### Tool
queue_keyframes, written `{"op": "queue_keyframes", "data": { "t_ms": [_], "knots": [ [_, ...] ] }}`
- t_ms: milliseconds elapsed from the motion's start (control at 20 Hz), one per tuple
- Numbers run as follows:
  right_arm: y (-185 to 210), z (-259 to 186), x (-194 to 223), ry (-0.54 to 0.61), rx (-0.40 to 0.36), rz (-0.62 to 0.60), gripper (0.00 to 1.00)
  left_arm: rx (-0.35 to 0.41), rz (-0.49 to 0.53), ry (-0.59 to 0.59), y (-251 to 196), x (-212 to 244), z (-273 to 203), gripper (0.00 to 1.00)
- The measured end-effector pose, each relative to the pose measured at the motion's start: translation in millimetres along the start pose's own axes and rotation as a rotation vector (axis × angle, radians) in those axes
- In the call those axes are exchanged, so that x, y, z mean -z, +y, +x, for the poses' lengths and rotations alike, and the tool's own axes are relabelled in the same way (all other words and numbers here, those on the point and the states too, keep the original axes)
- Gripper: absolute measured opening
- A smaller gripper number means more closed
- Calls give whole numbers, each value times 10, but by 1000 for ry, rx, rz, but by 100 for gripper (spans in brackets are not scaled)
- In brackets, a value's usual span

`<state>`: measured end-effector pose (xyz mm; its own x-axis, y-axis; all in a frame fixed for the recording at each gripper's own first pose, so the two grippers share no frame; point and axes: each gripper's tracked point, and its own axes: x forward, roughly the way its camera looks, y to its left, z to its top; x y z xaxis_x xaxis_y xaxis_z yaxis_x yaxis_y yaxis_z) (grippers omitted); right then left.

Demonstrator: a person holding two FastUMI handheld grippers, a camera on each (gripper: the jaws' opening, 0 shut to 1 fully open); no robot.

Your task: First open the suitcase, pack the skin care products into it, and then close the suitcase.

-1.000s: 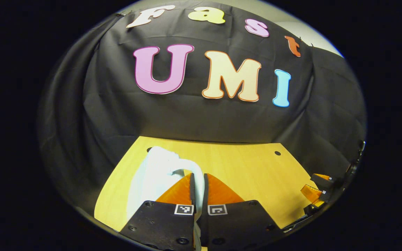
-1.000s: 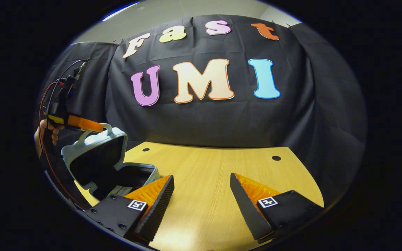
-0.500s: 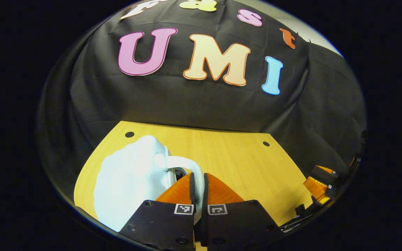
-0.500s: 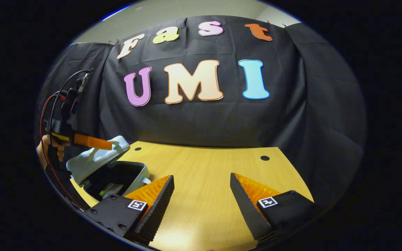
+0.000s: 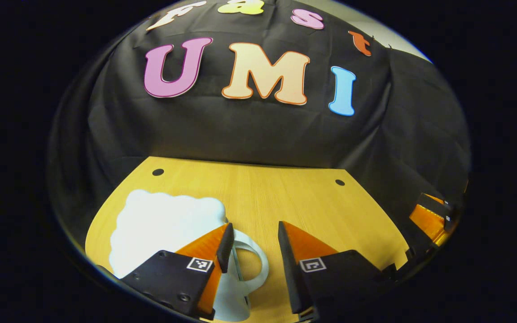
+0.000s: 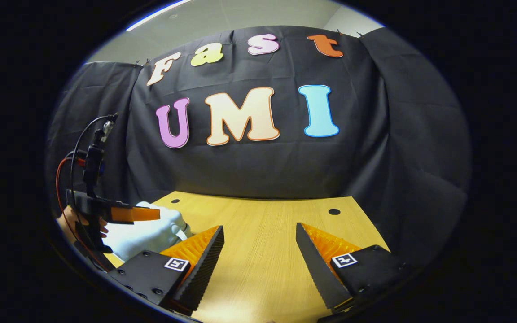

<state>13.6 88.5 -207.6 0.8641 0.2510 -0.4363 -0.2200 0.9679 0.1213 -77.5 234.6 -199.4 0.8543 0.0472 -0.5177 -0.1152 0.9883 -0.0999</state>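
Left gripper view: suitcase (image 5: 164, 224) handle (image 5: 251, 260) faces camera.

Wood table (image 5: 285, 197) — white suitcase (image 5: 164, 224) on it

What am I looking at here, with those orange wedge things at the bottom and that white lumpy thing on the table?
These are two hand-held grippers, each with a camera that looks forward along its own two orange, black-edged fingers. In the left gripper view, the left gripper is open, its fingers standing on either side of the white loop handle without pressing it. That handle belongs to the small white cloud-shaped suitcase, which lies shut on the yellow wooden table. In the right gripper view, the right gripper is open over bare table and holds nothing; farther off at the left, a hand holds the left gripper above the suitcase.
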Motion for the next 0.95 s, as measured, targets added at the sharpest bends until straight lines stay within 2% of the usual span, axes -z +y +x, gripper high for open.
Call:
{"op": "queue_keyframes", "data": {
  "t_ms": [100,250,400,700,750,800,950],
  "knots": [
    [-65,-32,-217,-29,-5,27,100,-99,16,-90,29,-204,-77,65],
    [-177,-60,-585,-99,-10,40,99,-197,19,-220,-55,-527,-274,86],
    [-314,-98,-1015,-217,14,45,98,-245,7,-336,-174,-803,-556,90],
    [-215,-385,-1557,-389,57,42,98,-177,64,-466,-337,-1375,-800,93],
    [-173,-437,-1605,-408,63,31,94,-168,71,-480,-335,-1453,-827,94],
    [-129,-476,-1631,-418,68,21,97,-155,74,-489,-337,-1507,-859,94],
    [23,-562,-1706,-437,83,8,97,-92,92,-516,-373,-1607,-914,94]
  ]
}}
